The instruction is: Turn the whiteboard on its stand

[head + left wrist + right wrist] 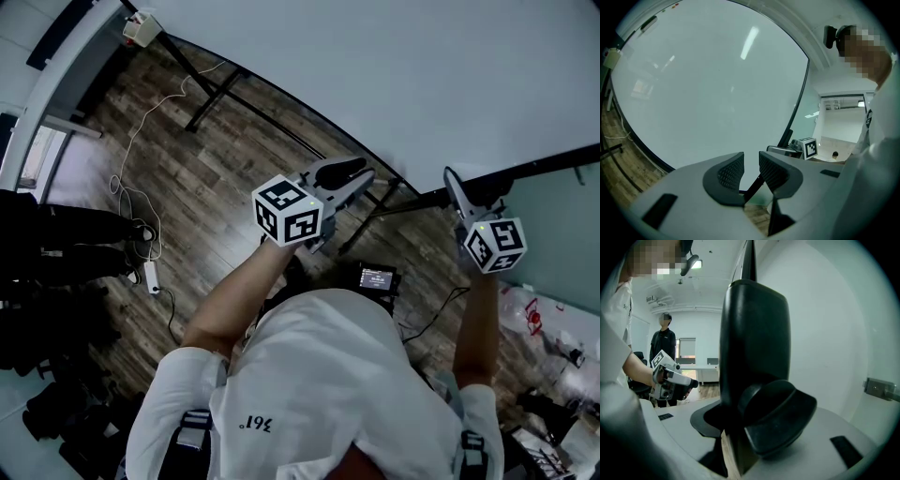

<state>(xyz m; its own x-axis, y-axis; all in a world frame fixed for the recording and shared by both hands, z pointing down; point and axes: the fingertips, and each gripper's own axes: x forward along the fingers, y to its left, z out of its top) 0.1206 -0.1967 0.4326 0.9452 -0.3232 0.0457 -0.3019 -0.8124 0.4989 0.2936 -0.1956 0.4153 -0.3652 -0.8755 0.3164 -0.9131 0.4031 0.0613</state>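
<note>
The whiteboard [394,75] fills the top of the head view, and its black lower edge [281,103] curves across the wood floor. It also fills the left gripper view as a wide white face [708,84]. My left gripper [354,174] points at that lower edge; its jaws [751,171] stand a little apart with nothing between them. My right gripper [457,192] is at the board's black edge bar [525,173]. In the right gripper view a thick black frame piece [754,343] runs between the jaws, and the gripper [743,416] is shut on it.
The stand's black legs [211,94] reach over the floor. Cables and a power strip [153,277] lie at the left beside dark chairs [56,244]. A small screen device [377,278] sits below my hands, with bags [553,328] at the right. A person [663,348] stands across the room.
</note>
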